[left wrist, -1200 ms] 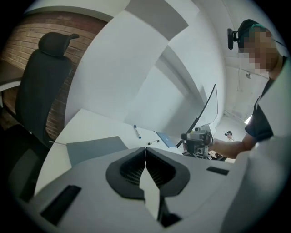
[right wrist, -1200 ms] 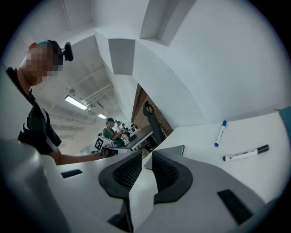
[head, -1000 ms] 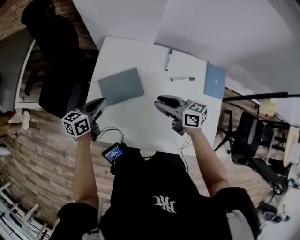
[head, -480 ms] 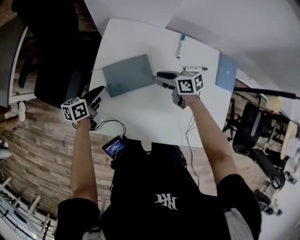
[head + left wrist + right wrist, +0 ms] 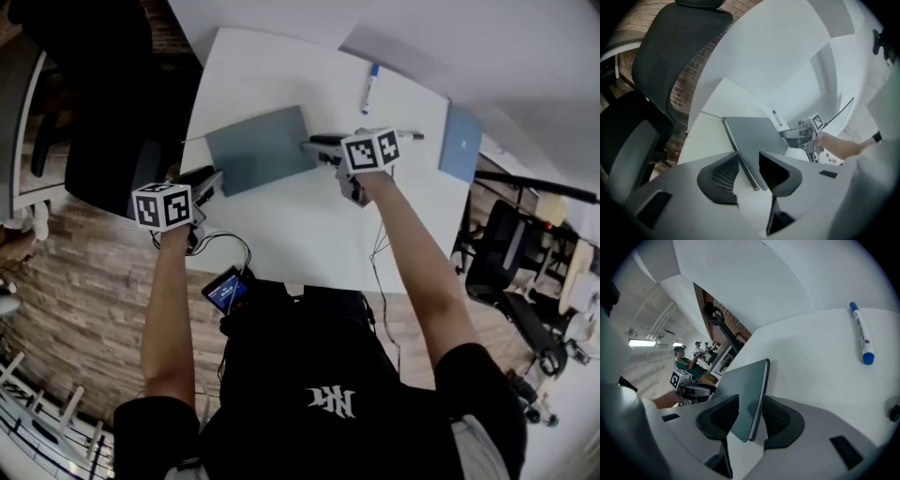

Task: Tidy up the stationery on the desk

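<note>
On the white desk [image 5: 281,234], toward its far left part, lies a grey notebook [image 5: 261,150], the item both tools address.

Left gripper [image 5: 212,180]: positioned at the notebook's near left corner. Its jaws stand apart and have just been opening. The left gripper view shows the corner lying between the pads [image 5: 719,173], with a gap on either side, so nothing is clamped.

Right gripper [image 5: 313,144]: positioned at the notebook's opposite, right-hand edge. Its jaws are likewise spread and have just been opening. The right gripper view shows the notebook's edge standing between them without being pinched.

Other stationery: a blue-capped marker [image 5: 370,87] lies farther back on the desk, apart from the notebook. A second pen [image 5: 410,136] lies just beside the right gripper's marker cube and is partly hidden by it. A blue notebook [image 5: 462,142] rests at the desk's right edge.

Surroundings: a black office chair [image 5: 103,112] stands beside the desk on the left.
</note>
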`<state>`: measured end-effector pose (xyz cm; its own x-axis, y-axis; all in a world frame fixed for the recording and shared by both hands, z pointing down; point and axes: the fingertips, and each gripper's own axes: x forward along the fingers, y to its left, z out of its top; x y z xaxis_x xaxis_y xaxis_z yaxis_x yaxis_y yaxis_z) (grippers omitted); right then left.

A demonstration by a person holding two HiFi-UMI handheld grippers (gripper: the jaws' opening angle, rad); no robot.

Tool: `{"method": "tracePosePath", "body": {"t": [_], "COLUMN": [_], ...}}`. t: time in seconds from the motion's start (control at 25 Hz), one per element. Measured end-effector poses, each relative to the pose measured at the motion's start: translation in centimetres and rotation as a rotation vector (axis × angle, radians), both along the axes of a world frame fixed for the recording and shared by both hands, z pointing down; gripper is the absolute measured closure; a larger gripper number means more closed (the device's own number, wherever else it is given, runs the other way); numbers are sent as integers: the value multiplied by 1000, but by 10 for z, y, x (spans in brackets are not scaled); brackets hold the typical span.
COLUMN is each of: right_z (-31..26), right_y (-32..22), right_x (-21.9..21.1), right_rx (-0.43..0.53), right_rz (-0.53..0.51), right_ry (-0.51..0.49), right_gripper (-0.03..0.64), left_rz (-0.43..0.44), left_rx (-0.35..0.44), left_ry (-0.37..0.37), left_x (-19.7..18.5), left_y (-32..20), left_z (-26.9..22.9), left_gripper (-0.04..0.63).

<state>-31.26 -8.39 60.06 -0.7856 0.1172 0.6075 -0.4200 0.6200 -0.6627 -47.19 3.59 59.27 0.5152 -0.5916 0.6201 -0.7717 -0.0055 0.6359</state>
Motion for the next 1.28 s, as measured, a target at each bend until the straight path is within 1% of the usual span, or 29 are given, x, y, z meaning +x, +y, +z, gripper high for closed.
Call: {"method": "tracePosePath", "body": {"t": [0.08,0.2,0.28,0.36,0.52,0.72,0.88,1.28], "right_z": [1,5,7,8,7,5,3,-8], "right_y": [2,1,-2,-3,-2,-1,2,4], "right_x": [-4,-4,-2,-1,-3,-1,3,11], "right_rx": [-2,-7,-19,-26,-21,-61,-82,-81], "right_rz": [-11,-20,-9,-2,-1,38,45,84], "right_ry": [12,44,60,69,78,40,14,-46], "right_gripper": [442,459,494,507,529,549,557,569], "left_rz": [24,25,11,-3,-7,-20,-35,-23], "left_rx": [-28,-51,-56,-61,-74,-82,-65,-43], "left_ry": [-25,-87,-91,-98,-114,-65,-62,-38], "left_x": [3,0,1,0,-1,2,-2,0], "left_y": [2,1,-1,-2,-2,0,-2,-8], "left_z": [4,8,8,8,9,8,3,-6], "left_gripper": [466,463,471,490,505,531,546,565]}}
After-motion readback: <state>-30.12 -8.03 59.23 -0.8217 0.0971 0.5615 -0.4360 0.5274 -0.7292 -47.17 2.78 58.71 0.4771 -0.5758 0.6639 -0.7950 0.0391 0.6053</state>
